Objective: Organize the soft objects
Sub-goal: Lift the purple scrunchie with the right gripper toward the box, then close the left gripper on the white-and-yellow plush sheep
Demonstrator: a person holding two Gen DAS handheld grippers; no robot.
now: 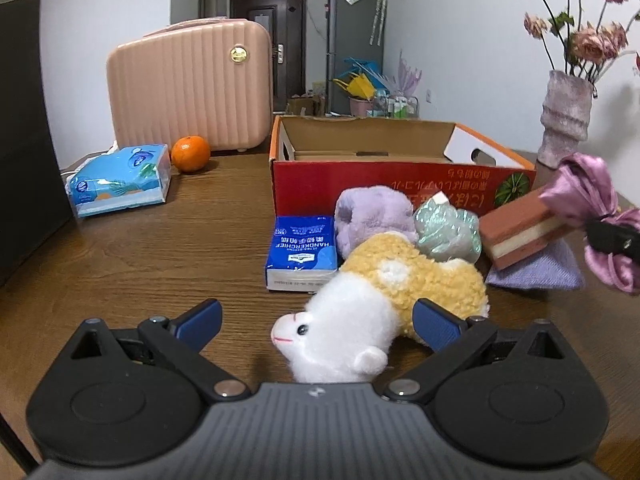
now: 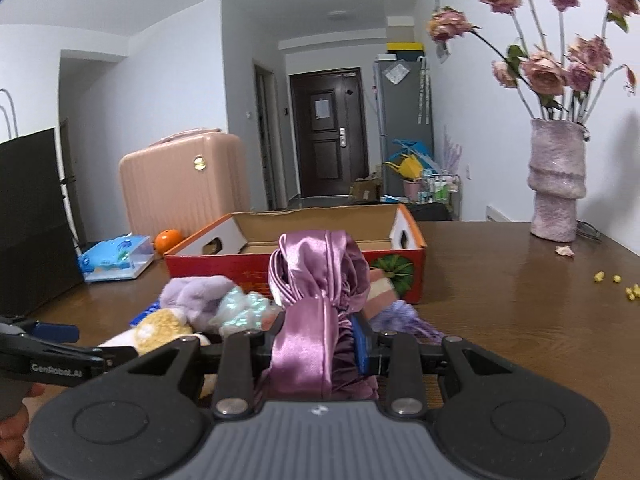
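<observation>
While clamping satin (image 2: 316, 280), right claw (image 2: 320, 344) seemingly raised.

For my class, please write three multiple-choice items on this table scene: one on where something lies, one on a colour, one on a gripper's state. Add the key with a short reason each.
1. Where is the orange?
A. inside the cardboard box
B. on the table in front of the pink suitcase
C. on the tissue pack

2. What colour is the satin cloth?
A. green
B. white
C. purple-pink

3. How is the left gripper?
A. open around the plush toy
B. shut on the orange
C. shut and bare

Key: B, it sits by the suitcase's base; C, its shiny folds are purple-pink; A, the blue pads stand apart either side of the toy.
</observation>
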